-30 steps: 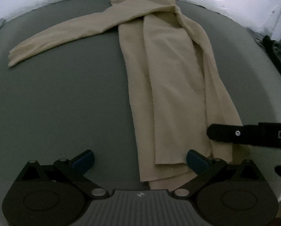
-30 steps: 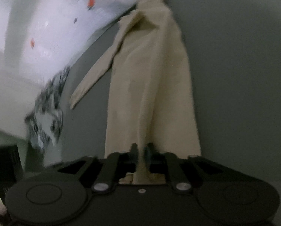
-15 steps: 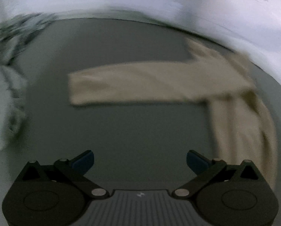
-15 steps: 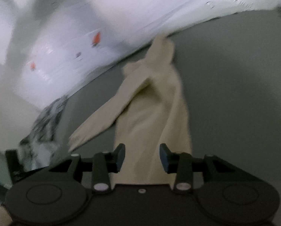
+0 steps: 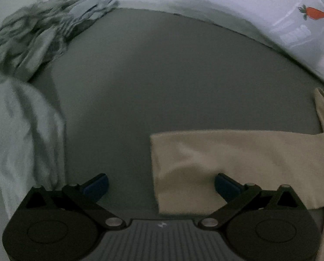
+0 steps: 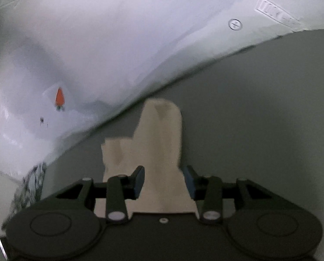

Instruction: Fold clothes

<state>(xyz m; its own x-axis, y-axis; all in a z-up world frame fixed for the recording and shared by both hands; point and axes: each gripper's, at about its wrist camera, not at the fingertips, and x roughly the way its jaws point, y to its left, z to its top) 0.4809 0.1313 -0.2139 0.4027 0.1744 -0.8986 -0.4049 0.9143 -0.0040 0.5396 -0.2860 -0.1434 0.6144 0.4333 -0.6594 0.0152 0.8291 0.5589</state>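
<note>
One beige garment (image 5: 238, 156), two other heaped cloths (image 5: 20, 130) (image 5: 42, 32), two claws (image 5: 161, 184) (image 6: 164, 181).

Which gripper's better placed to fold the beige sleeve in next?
Left, probably. The left gripper is wide open with the sleeve cuff end lying between its fingers on the grey surface. The right gripper, also open, faces the beige garment's body, not the sleeve.

The beige top (image 5: 238, 163) is lying flat on the gray table (image 5: 162, 87), one sleeve stretched straight out to the side, cuff end squared off. Its fabric looks soft, a bit wrinkled.
</note>
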